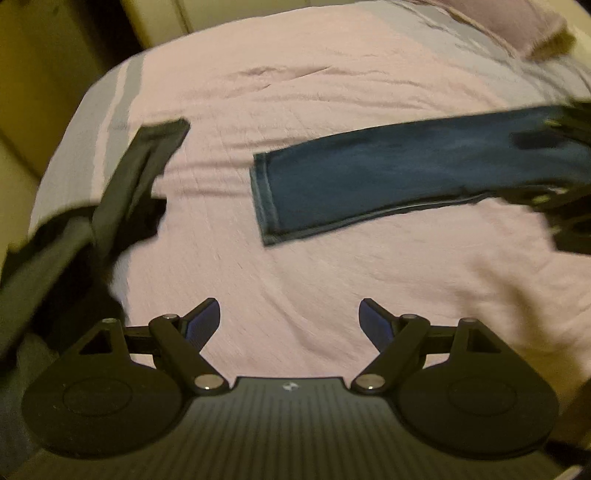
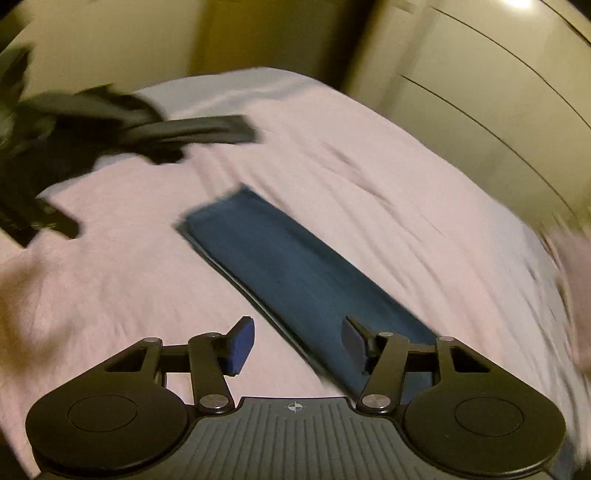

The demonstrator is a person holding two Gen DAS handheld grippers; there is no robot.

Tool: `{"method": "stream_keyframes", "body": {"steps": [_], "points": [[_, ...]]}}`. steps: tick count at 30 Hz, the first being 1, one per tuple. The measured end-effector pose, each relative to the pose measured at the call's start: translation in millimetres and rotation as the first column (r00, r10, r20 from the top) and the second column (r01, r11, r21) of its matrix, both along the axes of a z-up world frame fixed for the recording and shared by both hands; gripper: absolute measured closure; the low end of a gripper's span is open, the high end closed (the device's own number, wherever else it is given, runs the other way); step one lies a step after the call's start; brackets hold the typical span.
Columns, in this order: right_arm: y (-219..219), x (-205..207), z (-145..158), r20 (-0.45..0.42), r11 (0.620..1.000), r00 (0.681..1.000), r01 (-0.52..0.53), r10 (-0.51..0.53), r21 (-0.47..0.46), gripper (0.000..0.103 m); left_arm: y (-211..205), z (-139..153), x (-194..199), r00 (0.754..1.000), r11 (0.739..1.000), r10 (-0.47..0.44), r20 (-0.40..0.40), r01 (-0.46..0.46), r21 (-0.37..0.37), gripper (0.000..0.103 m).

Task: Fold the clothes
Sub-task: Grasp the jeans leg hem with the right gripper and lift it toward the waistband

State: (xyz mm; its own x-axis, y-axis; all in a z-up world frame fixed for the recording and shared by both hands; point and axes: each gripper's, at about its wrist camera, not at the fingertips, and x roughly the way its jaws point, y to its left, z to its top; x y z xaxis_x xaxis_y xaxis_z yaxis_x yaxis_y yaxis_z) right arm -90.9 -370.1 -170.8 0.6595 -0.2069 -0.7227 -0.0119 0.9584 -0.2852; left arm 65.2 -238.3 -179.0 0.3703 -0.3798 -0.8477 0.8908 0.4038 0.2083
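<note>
Folded blue jeans [image 1: 388,170] lay flat across the pink bedspread [image 1: 295,277] as I held my left gripper [image 1: 290,325] and right gripper [image 2: 299,347] above them, jaws parted, gripping nothing.

Jeans [image 1: 406,162] cut off at right edge, waist end hidden. Dark garment [image 1: 122,184] smeared by motion blur, kind unclear. Pillow [image 1: 535,29] cropped at bed [image 1: 295,92] corner.
</note>
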Motion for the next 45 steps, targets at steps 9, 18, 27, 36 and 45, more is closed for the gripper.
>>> {"method": "stream_keyframes", "body": {"steps": [9, 18, 27, 36, 45], "points": [[68, 136, -128, -0.084, 0.945, 0.957, -0.287, 0.277, -0.155, 0.052, -7, -53, 65, 0.966, 0.978, -0.208, 0.156, 0.203, 0.047, 0.023], [84, 178, -193, -0.107, 0.844, 0.928, -0.369, 0.356, -0.388, 0.052, 10, -73, 99, 0.993, 0.995, -0.095, 0.077, 0.095, 0.004, 0.023], [58, 201, -136, -0.02, 0.948, 0.966, -0.257, 0.258, -0.187, 0.094, 5, -64, 105, 0.994, 0.997, -0.083, 0.072, 0.082, 0.013, 0.023], [-81, 107, 21, 0.402, 0.971, 0.885, 0.196, -0.235, 0.135, 0.098, -74, -38, 63, 0.958, 0.962, -0.271, 0.096, 0.273, -0.009, 0.023], [-294, -97, -46, 0.243, 0.492, 0.449, 0.603, -0.86, 0.628, 0.098, -189, -28, -45, 0.86, 0.867, -0.491, 0.135, 0.497, -0.012, 0.023]]}}
